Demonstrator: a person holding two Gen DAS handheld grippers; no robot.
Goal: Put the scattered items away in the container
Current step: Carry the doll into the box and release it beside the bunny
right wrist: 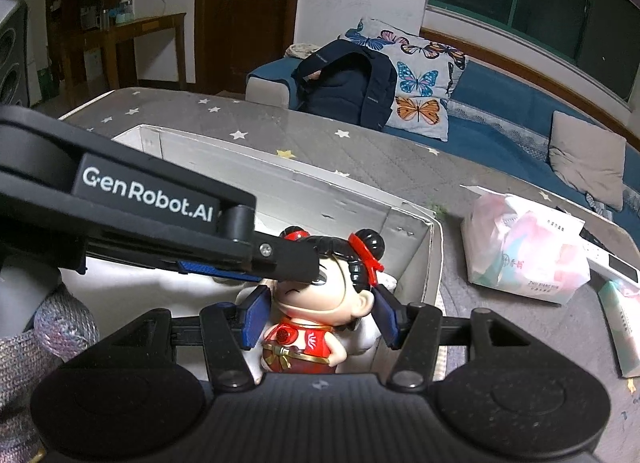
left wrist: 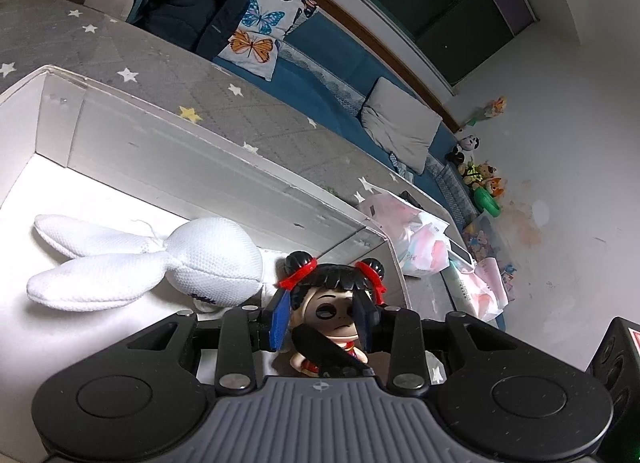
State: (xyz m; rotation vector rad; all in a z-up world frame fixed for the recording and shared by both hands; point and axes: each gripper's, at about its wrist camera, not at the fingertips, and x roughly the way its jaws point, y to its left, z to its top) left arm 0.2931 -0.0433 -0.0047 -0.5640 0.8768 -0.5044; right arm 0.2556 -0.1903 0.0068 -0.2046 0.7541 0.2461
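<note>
A dark backpack [right wrist: 348,83] is leaning against a butterfly pillow [right wrist: 416,79] on the far blue sofa [right wrist: 500,103]. A grey cushion [right wrist: 588,157] is lying further right, and pink tissue packs [right wrist: 524,251] (slightly crumpled) are sitting on the star-patterned cover [right wrist: 280,135].
</note>
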